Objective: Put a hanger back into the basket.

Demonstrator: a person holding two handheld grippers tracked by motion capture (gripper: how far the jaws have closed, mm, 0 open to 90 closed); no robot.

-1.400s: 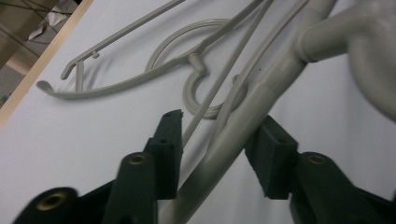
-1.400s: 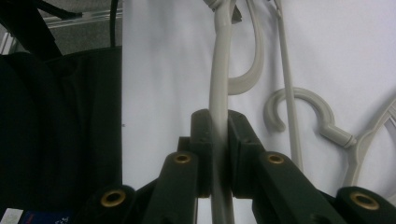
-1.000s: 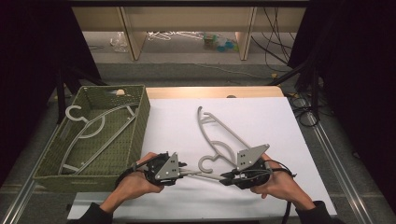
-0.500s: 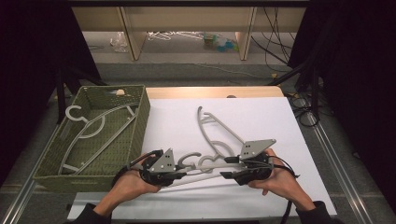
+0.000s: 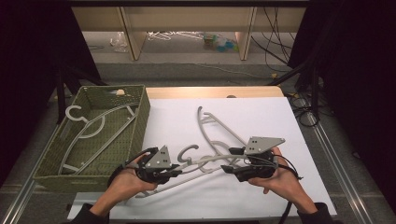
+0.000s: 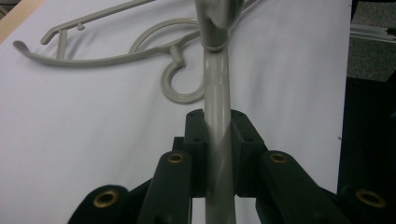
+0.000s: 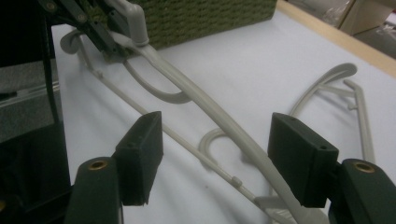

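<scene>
I have my left tool [image 5: 175,171] clamped on the shoulder of the near hanger [image 5: 205,164], just by its neck; in the left gripper view the grey bar runs straight up between my pads [image 6: 196,140], squeezed from both sides. My right tool [image 5: 229,161] has just been opening: in the right gripper view its jaws stand wide, and the same hanger's arm passes through the gap with clear air to each pad [image 7: 140,154], so it grips nothing. The hanger lies at the near edge of the white surface [image 5: 280,121], its long axis running roughly across in front of me from left tool to right, hook [image 5: 186,153] curling up beside my left tool. A second hanger [image 5: 212,128] lies just behind it, reaching away toward the far side, and the two seem to cross near the middle; I cannot tell whether they are hooked together. The woven basket [image 5: 140,116] with another hanger [image 5: 88,133] inside sits directly to my left, right beside my left hand [image 5: 123,184]. I judge that this is what the next move turns on: the basket is on the holding hand's side, so I would swing the hanger leftward and turn its long axis to match the basket's length.
</scene>
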